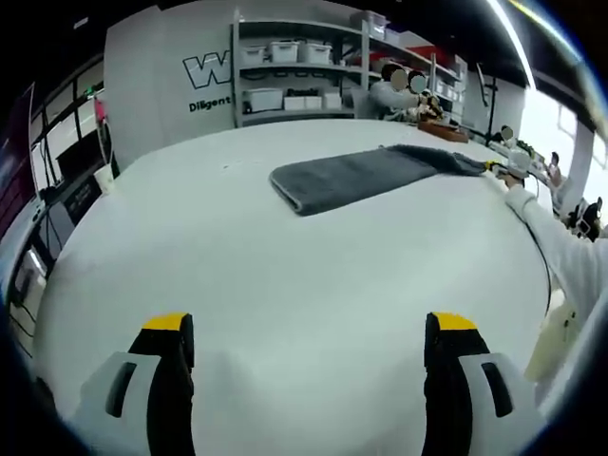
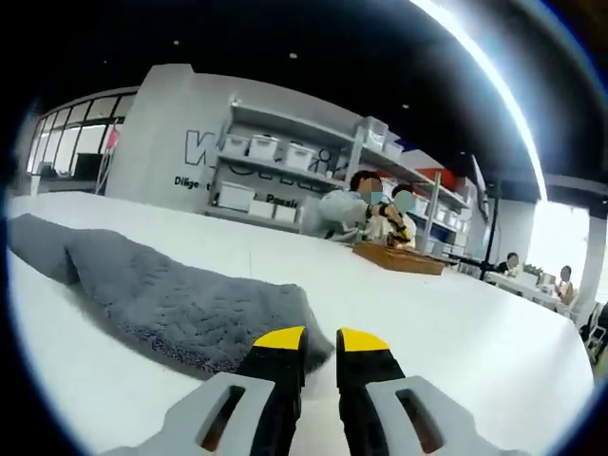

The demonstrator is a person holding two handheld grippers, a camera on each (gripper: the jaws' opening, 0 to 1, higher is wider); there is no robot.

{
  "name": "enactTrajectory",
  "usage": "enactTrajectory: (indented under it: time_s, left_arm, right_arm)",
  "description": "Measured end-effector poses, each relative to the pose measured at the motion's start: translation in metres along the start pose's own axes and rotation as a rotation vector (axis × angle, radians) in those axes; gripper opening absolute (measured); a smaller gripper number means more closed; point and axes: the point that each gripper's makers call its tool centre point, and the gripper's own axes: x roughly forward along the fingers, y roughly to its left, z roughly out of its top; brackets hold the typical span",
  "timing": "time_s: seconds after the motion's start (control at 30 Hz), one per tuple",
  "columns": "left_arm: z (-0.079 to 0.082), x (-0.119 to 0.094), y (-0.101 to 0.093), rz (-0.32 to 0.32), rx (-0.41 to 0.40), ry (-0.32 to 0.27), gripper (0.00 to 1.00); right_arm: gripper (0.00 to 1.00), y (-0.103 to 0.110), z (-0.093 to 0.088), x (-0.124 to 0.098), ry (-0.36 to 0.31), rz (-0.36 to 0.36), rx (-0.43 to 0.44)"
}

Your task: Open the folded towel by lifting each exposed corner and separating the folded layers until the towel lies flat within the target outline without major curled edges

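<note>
Across the left gripper view, the folded grey terry towel point(image 1: 366, 176) lies far out on the white table point(image 1: 285, 285), well apart from the left gripper point(image 1: 309, 344), whose yellow-tipped jaws stand wide over bare tabletop. At the towel's far end sits the right gripper point(image 1: 503, 169), held by a white sleeve point(image 1: 560, 242). Wall lettering reads "Diligent". Shelving point(image 1: 294, 71) carries white bins, contents unseen.

Right gripper view: the right gripper point(image 2: 321, 347) has narrow jaws at the towel's point(image 2: 171, 294) near corner; whether they pinch it I cannot tell.
</note>
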Motion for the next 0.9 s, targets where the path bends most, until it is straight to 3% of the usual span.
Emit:
enactTrajectory:
  time_s: [0.37,0.9]
  left_arm:
    - [0.003,-0.003,-0.004,-0.013,0.0,-0.018,0.99]
    - [0.004,-0.01,-0.007,-0.037,0.007,-0.042,0.99]
  right_arm:
    - [0.24,-0.007,-0.005,-0.02,0.021,-0.019,0.101]
    - [0.6,0.025,0.003,-0.053,0.011,0.061,0.147]
